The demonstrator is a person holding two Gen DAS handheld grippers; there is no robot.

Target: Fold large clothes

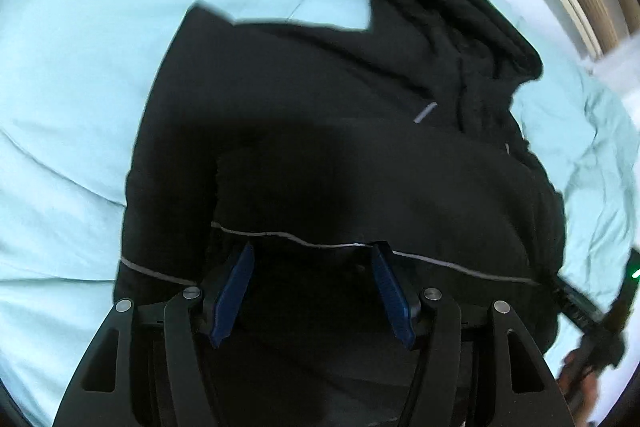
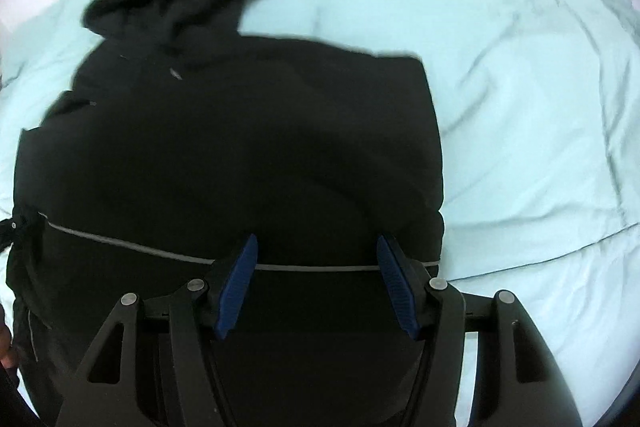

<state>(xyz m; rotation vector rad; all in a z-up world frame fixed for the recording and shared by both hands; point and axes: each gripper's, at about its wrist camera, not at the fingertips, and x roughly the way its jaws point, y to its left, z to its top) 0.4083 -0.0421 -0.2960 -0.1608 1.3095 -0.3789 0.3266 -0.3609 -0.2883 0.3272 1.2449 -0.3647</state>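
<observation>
Both tongs hang spread over the near hem of the jacket (image 1: 340, 155), gripping nothing. The left tongs (image 1: 314, 259) sit above the grey piping (image 1: 460, 265) toward the jacket's left half; the right tongs (image 2: 316, 259) sit above the same piping (image 2: 120, 241) near the right edge. Whether the blue pads (image 2: 236, 287) touch the cloth cannot be told.

The jacket lies on the bed (image 2: 520, 107), body dark and bulky, sides apparently already folded in, hood (image 1: 452, 7) at the far end toward the bed's far edge.

Judged step: take the near hem and fold it toward the hood.

Procedure:
1. Lower each tongs until one pad slides under the hem and the other rests above.
2. Close on every layer; the padded cloth is thick and a shallow bite may slip.
3. Keep both tongs level and evenly spaced, so the fold line runs straight.
4. Lift only enough to clear the body, then carry far.
5. Lay the hem short of the hood.
</observation>
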